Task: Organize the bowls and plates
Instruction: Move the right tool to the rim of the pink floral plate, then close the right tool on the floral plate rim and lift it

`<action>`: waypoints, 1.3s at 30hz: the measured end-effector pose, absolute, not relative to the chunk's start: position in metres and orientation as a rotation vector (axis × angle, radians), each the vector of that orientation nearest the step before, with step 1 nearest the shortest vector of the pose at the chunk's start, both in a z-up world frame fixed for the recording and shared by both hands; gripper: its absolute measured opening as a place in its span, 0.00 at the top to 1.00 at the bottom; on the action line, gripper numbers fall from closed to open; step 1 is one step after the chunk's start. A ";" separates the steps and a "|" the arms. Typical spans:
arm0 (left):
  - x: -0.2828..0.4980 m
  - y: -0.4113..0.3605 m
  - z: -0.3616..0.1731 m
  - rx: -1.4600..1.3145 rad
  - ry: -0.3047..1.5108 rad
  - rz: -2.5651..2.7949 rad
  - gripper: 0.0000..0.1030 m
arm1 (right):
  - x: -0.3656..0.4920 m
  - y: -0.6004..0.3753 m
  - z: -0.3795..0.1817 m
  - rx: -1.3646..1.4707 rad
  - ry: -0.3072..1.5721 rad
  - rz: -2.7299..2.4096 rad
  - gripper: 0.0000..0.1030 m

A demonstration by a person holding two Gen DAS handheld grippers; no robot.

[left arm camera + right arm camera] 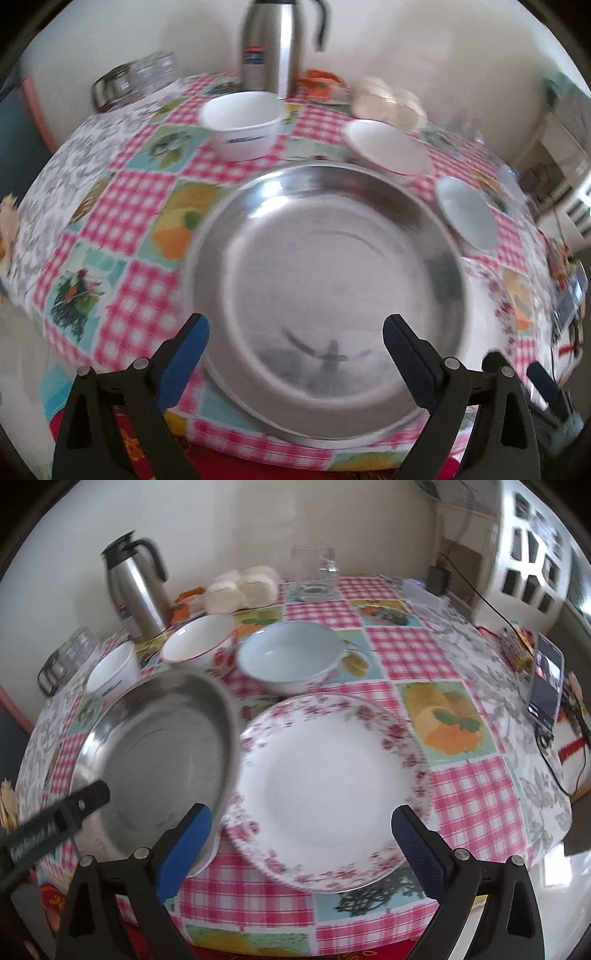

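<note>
On white bowl (242, 127), blurred blue print.

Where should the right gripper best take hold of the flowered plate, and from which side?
Probably at the near rim of the flowered plate, coming low from the table's front edge. The plate lies flat, so only its thin raised rim offers the open right gripper a hold. The steel plate overlaps its left edge, so that side is blocked.

Left wrist: close, steeply down over steel plate (328, 295).
Right wrist: close, steeply down over flowered plate (325, 786).
Shared: steel plate, flask (271, 44).
</note>
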State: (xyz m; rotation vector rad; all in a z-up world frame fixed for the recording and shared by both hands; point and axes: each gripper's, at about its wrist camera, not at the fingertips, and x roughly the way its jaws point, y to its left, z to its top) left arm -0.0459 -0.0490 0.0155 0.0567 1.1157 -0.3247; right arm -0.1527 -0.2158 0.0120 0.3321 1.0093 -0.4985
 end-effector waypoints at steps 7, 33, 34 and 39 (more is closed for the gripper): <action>-0.071 -0.091 0.018 0.121 1.081 -0.507 0.07 | -0.192 -0.297 0.008 0.548 0.967 -0.692 0.03; -0.084 -0.118 0.016 0.101 1.082 -0.610 0.01 | -0.181 -0.320 -0.038 0.499 1.125 -0.703 0.58; -0.084 -0.118 0.017 0.101 1.080 -0.607 0.01 | -0.180 -0.320 -0.036 0.481 1.119 -0.718 0.58; -0.085 -0.121 0.021 0.107 1.064 -0.618 0.01 | -0.188 -0.331 -0.036 0.502 1.121 -0.781 0.58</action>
